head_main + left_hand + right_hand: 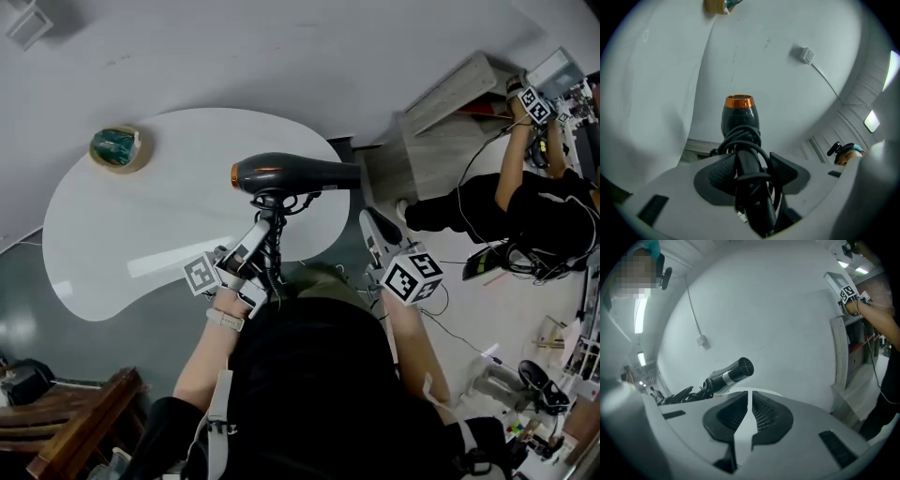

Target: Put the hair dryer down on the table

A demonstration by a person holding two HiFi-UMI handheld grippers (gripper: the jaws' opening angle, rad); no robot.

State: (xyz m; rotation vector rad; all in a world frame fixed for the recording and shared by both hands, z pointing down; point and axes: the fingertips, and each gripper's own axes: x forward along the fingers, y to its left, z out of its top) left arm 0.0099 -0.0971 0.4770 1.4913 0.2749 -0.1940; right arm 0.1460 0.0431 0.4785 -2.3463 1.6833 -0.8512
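Observation:
A dark grey hair dryer with an orange nozzle ring hangs above the right end of the white table, barrel level and nozzle pointing left. My left gripper is shut on its handle from below. In the left gripper view the handle with its cord coiled round it sits between the two pads of the left gripper, and the dryer's orange-ringed body stands above. My right gripper is just right of the dryer, shut and empty. In the right gripper view the right gripper has its pads together, with the dryer to its left.
A round wooden dish with teal contents sits at the table's far left. A wooden chair stands at lower left. Another person in black works at a shelf unit on the right, with cables on the floor.

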